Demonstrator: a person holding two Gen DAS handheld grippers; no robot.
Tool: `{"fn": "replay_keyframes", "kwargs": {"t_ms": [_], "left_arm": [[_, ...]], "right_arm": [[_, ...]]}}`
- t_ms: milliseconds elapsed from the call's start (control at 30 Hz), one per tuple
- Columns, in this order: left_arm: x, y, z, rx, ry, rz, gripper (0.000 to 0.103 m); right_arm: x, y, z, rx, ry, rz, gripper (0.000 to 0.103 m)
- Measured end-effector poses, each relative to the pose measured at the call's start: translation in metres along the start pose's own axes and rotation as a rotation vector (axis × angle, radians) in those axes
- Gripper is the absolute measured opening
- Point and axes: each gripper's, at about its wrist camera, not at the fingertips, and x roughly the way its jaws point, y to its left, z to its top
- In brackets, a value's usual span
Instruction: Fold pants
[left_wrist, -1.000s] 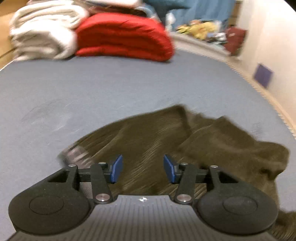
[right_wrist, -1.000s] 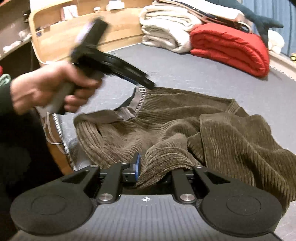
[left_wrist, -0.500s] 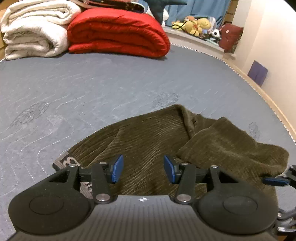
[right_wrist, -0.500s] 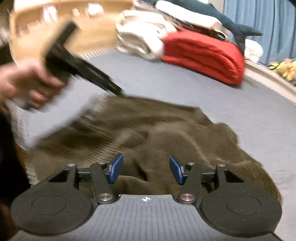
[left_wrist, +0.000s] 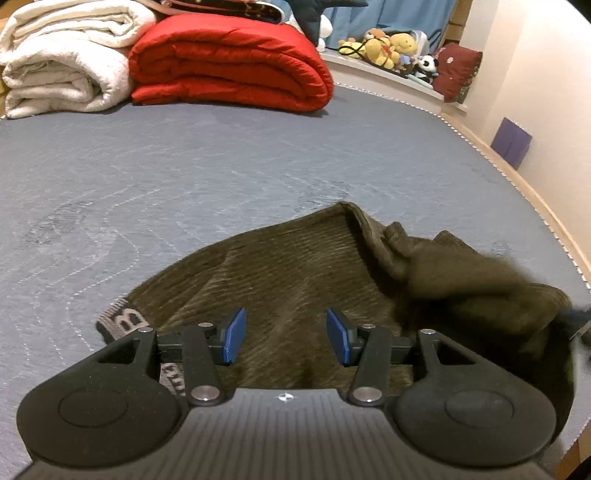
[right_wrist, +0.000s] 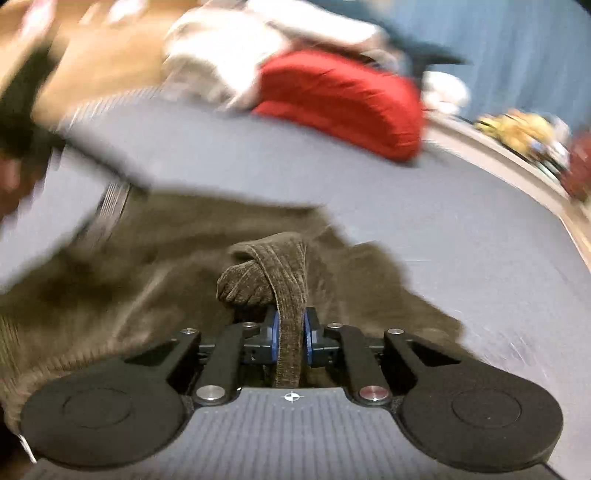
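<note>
Pants (left_wrist: 295, 266) lie crumpled on the near part of a mattress (left_wrist: 221, 166). The left gripper (left_wrist: 286, 336) hangs over their waistband end, while the right gripper (right_wrist: 290, 332) is closing on a fold at the opposite side. Two folded blankets (left_wrist: 229, 62) sit side by side at the mattress's far edge, with stuffed toys (left_wrist: 384, 44) on a ledge behind.

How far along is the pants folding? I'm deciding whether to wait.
Early. Nothing is folded: the brown corduroy pants lie crumpled on the grey mattress. The right tongs are closing on a fold of cloth; the left tongs stand open above it. Spreading and folding remain.
</note>
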Motion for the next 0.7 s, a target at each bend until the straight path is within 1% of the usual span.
{"fn": "replay_keyframes", "kwargs": {"t_ms": [67,100,167,200,233,300,367,400,433,467,500,533,567,600,633,700], "left_arm": [[-0.003,-0.007,0.000,0.011,-0.005,-0.025,0.054],[-0.005,-0.011,-0.001,0.019,-0.008,-0.034,0.054],[-0.009,-0.019,-0.003,0.039,-0.016,-0.053,0.054],[-0.011,-0.023,-0.004,0.048,-0.018,-0.064,0.054],[-0.013,-0.027,-0.005,0.055,-0.018,-0.075,0.054],[-0.015,-0.035,-0.007,0.073,-0.018,-0.100,0.054],[-0.014,-0.043,-0.010,0.094,-0.012,-0.120,0.054],[-0.013,-0.047,-0.012,0.105,-0.004,-0.132,0.054],[-0.010,-0.052,-0.015,0.117,0.008,-0.144,0.054],[-0.007,-0.056,-0.018,0.128,0.023,-0.156,0.054],[-0.003,-0.061,-0.022,0.140,0.042,-0.173,0.054],[0.000,-0.066,-0.026,0.152,0.060,-0.188,0.054],[0.004,-0.072,-0.032,0.170,0.079,-0.202,0.054],[0.008,-0.077,-0.037,0.186,0.092,-0.208,0.054],[0.011,-0.083,-0.041,0.204,0.107,-0.215,0.054],[0.016,-0.094,-0.049,0.236,0.118,-0.233,0.054]], "right_arm": [[-0.038,-0.039,-0.006,0.137,-0.074,-0.049,0.006],[-0.058,-0.059,-0.011,0.201,-0.108,-0.093,0.006],[-0.099,-0.106,-0.026,0.369,-0.157,-0.215,0.006],[-0.118,-0.130,-0.037,0.474,-0.175,-0.275,0.006],[-0.138,-0.158,-0.054,0.614,-0.182,-0.345,0.006],[-0.163,-0.200,-0.092,0.862,-0.172,-0.462,0.006],[-0.179,-0.233,-0.139,1.073,-0.133,-0.610,0.000],[-0.182,-0.243,-0.161,1.142,-0.115,-0.678,0.000],[-0.185,-0.251,-0.187,1.205,-0.094,-0.763,0.000],[-0.184,-0.257,-0.207,1.242,-0.067,-0.822,0.000],[-0.182,-0.263,-0.228,1.278,-0.032,-0.851,0.000],[-0.176,-0.269,-0.252,1.345,0.025,-0.850,0.001],[-0.174,-0.273,-0.270,1.420,0.055,-0.829,0.004],[-0.173,-0.274,-0.280,1.470,0.039,-0.792,0.004],[-0.171,-0.279,-0.281,1.464,0.004,-0.748,0.004],[-0.169,-0.283,-0.268,1.367,-0.041,-0.702,0.013]]}}
